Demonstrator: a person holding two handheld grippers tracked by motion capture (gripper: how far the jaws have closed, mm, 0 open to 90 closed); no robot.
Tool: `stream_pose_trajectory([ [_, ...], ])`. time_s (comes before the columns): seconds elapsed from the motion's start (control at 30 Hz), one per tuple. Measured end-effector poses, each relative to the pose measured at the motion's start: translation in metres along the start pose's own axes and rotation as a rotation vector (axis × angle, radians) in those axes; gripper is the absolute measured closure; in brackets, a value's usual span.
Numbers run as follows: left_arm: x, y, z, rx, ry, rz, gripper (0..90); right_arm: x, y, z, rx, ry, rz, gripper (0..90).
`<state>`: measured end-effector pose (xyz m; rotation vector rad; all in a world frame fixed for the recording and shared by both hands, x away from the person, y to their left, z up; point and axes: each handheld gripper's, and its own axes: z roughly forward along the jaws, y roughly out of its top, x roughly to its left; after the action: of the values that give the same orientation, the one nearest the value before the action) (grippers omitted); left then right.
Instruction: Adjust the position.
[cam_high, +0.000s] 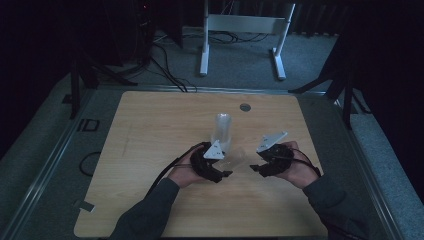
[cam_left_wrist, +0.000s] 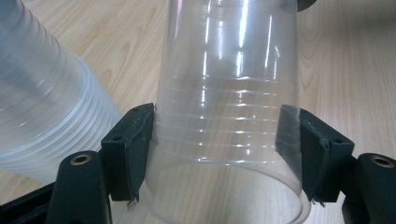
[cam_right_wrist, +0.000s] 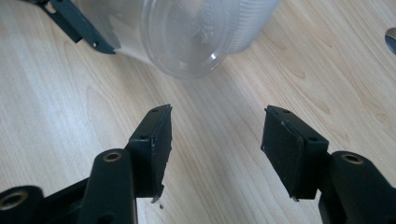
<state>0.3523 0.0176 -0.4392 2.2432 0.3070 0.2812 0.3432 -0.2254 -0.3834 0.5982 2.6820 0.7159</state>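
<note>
The left gripper (cam_left_wrist: 219, 140) clamps a clear cup (cam_left_wrist: 229, 93) lying sideways near the middle of the desk (cam_high: 150, 125), just beside the cup stack (cam_high: 221, 131); squeezing harder could buckle its thin wall, or it could slip and topple the stack. The right gripper (cam_right_wrist: 215, 135) stands empty, jaws apart, the cup's base ahead of it. No brand, label or writing is readable

We see a clear, glossy plastic cup (cam_left_wrist: 224, 116) with ribbed walls, matt black fingers (cam_left_wrist: 128, 149) beside it, and a smooth, pale wood-grain desk (cam_right_wrist: 70, 93) beneath it.
</note>
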Motion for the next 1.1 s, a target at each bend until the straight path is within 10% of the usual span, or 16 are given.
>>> stream_pose_trajectory([
  [1.1, -0.016, 0.004, 0.011, 0.136, 0.012, 0.187, 29.5, 0.02, 0.026, 0.015, 0.145, 0.095, -0.237, 31.2],
])
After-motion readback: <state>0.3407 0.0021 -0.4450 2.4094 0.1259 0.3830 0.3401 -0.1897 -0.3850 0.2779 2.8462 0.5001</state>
